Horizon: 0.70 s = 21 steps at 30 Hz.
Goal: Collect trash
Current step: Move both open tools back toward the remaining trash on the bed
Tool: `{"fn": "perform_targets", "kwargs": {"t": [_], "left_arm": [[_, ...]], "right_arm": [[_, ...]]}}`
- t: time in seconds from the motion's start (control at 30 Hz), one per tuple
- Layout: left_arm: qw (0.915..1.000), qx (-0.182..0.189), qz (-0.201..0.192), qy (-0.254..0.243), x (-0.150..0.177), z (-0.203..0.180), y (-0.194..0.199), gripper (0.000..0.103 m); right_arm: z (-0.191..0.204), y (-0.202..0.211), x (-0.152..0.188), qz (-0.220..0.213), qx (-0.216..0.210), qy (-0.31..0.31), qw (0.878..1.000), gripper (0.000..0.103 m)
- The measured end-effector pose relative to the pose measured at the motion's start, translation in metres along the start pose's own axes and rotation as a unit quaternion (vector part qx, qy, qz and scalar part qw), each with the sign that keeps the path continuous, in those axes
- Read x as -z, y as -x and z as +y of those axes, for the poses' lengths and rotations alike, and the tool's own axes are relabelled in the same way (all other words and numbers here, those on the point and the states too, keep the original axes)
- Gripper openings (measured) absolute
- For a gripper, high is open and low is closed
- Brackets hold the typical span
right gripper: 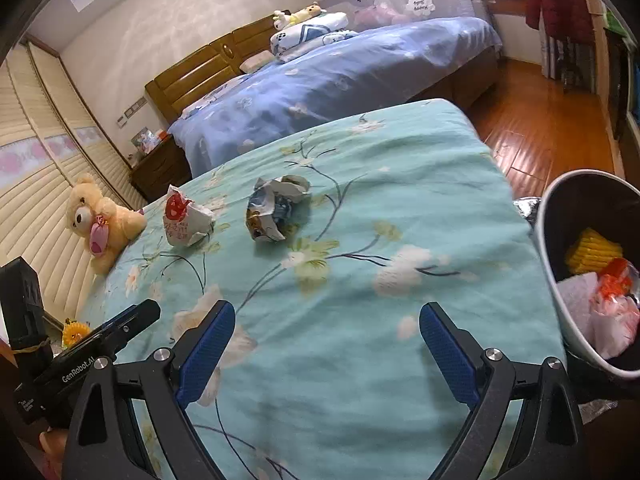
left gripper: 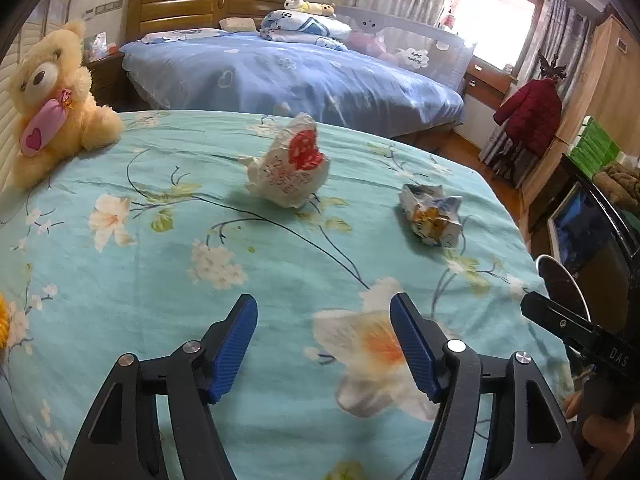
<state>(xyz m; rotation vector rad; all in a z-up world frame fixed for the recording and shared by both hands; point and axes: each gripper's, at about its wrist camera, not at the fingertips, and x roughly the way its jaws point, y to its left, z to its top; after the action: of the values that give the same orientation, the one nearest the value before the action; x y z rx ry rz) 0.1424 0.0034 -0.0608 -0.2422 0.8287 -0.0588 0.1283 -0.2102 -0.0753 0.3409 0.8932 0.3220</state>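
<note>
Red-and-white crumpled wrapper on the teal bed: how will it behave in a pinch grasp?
The wrapper looks like thin crumpled paper, so it is probably very light and will likely crush rather than resist. It stands tall on a soft bedspread, so a nudge may tip or skid it. Its loose folds may spring open; gripping mid-body seems safest.

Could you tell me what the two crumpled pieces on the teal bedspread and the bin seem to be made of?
White-and-red wrapper: probably thin printed paper; it holds sharp creases. Blue-and-white wrapper: glossy printed packaging, possibly foil-lined. Bin: seemingly metal or hard plastic, with a smooth pale rim.
</note>
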Motion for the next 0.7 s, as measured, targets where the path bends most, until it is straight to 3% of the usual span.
{"fn": "perform_targets", "kwargs": {"t": [0.7], "left_arm": [[0.9999,-0.01,0.009,0.002,-0.045,0.025,-0.048,0.07]], "right_arm": [[0.039,-0.054,-0.031,0.018,-0.022,0.028,0.999,0.095]]}}
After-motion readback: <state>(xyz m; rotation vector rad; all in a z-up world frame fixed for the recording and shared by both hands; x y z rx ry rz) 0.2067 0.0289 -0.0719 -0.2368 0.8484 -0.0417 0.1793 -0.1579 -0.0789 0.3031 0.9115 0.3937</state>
